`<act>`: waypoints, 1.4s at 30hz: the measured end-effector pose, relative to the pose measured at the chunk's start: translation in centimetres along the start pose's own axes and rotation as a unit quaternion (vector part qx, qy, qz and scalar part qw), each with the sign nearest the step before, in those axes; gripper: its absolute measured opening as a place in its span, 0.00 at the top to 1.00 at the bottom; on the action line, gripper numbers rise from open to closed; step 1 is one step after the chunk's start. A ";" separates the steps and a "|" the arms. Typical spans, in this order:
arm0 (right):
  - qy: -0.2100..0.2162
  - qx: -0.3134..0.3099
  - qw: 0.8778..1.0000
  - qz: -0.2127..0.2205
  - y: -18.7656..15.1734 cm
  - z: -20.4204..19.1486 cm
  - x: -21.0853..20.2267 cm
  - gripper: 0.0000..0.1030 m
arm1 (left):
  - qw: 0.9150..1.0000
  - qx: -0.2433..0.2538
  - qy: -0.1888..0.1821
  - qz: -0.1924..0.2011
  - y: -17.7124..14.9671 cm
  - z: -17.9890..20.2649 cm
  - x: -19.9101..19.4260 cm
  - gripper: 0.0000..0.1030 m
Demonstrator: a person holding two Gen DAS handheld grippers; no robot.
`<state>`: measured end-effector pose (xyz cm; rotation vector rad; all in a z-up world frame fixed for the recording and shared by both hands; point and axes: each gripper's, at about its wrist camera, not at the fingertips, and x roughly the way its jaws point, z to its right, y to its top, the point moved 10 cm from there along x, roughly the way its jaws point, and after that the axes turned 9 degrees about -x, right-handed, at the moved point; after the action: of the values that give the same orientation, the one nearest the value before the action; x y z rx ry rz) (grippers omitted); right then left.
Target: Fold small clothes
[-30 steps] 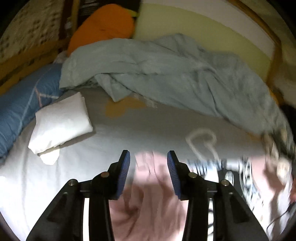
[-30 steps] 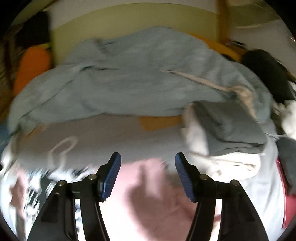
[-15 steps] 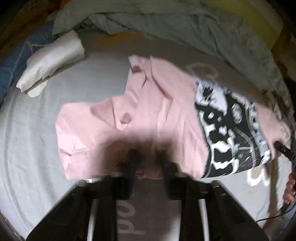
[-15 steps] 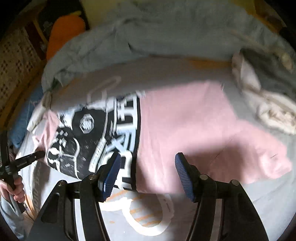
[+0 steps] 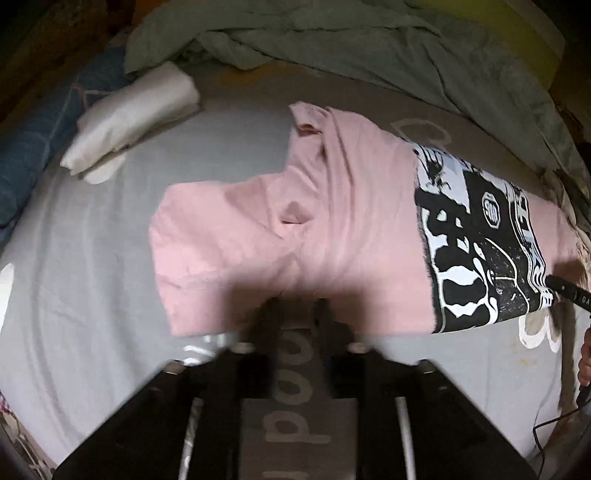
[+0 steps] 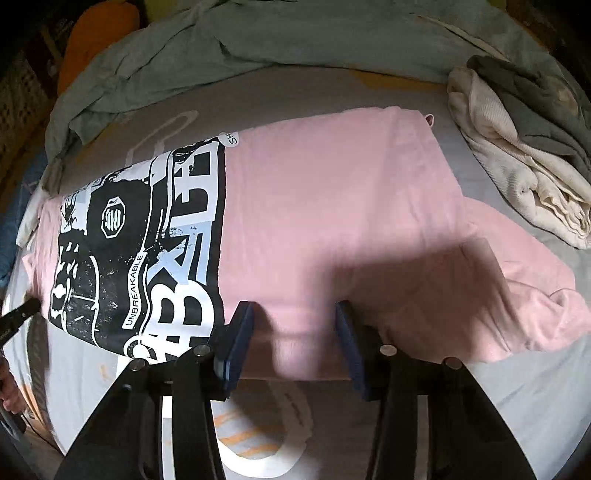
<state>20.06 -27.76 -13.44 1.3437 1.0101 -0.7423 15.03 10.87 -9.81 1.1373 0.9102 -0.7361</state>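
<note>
Your pink T-shirt (image 6: 332, 206) lies spread flat across the grey bedsheet (image 5: 92, 277), print up, likely laid out for folding. Your right tongs (image 6: 293, 332) have just been narrowing, still parted, straddling its near hem without pinching. Your left tongs (image 5: 297, 314) have just been reopening at the hem; blur and shadow hide whether cloth is gripped.

A rumpled grey-blue blanket (image 6: 258, 44) beside an orange cushion (image 6: 96, 33).
</note>
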 end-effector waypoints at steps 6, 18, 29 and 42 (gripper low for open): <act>0.013 0.013 1.000 0.005 0.5 0.1 -0.3 0.49 | 0.996 -0.068 -0.044 0.028 0.5 -2.6 -2.1 0.74; 0.062 -0.017 0.995 0.070 1.6 -2.5 -4.6 0.49 | 0.960 -0.249 -0.126 0.025 4.8 -8.3 -0.9 0.43; 0.074 -0.015 0.994 0.082 2.4 -1.7 -6.3 0.51 | 0.984 -0.114 -0.134 0.040 7.1 -4.4 -0.2 0.95; 0.037 0.062 0.994 0.076 2.4 4.4 -6.3 0.52 | 0.967 0.091 -0.233 0.051 3.9 21.7 -4.2 0.95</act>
<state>20.33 -32.57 -7.00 1.5472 0.9198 -0.6515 21.38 -8.80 -1.04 1.0955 0.3919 -0.9657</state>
